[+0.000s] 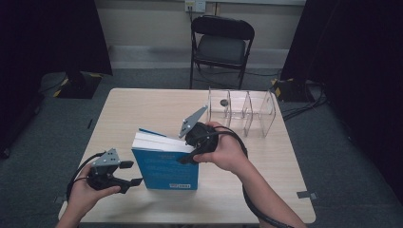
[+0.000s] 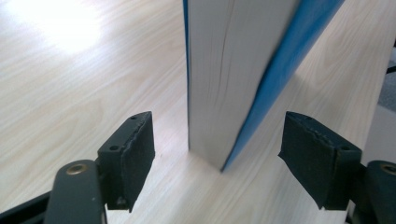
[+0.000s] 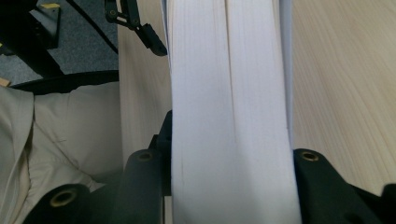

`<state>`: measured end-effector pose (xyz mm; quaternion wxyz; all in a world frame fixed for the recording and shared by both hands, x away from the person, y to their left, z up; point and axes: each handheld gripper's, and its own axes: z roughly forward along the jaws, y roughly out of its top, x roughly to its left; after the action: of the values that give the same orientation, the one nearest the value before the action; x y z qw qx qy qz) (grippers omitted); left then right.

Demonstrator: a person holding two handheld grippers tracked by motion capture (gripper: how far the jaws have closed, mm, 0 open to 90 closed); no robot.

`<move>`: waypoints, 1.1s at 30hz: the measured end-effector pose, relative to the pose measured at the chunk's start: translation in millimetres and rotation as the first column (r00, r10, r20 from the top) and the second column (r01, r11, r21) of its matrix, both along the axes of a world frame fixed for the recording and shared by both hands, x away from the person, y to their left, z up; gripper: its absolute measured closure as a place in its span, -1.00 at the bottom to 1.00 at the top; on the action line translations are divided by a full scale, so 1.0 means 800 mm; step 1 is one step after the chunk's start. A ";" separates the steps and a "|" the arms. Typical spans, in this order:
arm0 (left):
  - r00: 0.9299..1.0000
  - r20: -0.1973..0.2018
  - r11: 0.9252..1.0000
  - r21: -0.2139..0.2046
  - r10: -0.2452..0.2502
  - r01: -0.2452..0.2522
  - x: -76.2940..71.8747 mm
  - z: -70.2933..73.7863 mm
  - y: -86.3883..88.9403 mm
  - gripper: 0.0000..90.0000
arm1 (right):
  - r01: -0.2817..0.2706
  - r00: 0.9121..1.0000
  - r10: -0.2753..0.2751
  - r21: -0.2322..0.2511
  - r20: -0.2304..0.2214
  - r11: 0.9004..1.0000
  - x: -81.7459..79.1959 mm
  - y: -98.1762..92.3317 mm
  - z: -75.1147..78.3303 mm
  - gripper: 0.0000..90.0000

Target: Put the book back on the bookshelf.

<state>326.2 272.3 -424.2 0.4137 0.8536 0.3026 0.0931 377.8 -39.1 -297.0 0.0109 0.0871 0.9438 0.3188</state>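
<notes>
Book (image 1: 164,161): standing upright on the table (image 1: 142,109), right gripper (image 1: 192,149) clamping its top edge to steady it, left gripper (image 1: 130,173) (jaws open, astride its edge) lining up a grip.

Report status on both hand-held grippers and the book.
Right hand-held gripper clamped on blue book, held upright on table. Left hand-held gripper open, jaws flanking book's bottom corner, not touching. Nothing in the way.

A thick white block of book (image 3: 231,116) pages fills the middle, clamped between the right gripper (image 3: 231,186) jaws, above a pale wooden bench (image 3: 345,84).
</notes>
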 end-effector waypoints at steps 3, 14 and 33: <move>1.000 0.001 1.000 0.013 0.001 -0.001 0.002 -0.011 0.004 -0.43 | 0.011 1.000 -0.011 0.003 0.000 1.000 -0.001 0.000 0.000 0.37; 0.999 -0.042 0.998 0.070 -0.007 0.010 0.013 -0.051 0.019 -0.47 | 0.023 1.000 -0.023 -0.024 -0.004 0.999 -0.004 0.003 0.002 0.36; 0.999 0.013 0.993 0.105 -0.049 0.047 0.021 -0.090 0.024 -0.53 | 0.042 0.999 -0.043 -0.103 -0.009 0.994 -0.009 0.027 -0.011 0.23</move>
<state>342.8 291.7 -496.3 0.3730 0.8803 0.2736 0.1057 370.6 -17.7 -305.5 0.0170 0.1085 0.9569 0.2689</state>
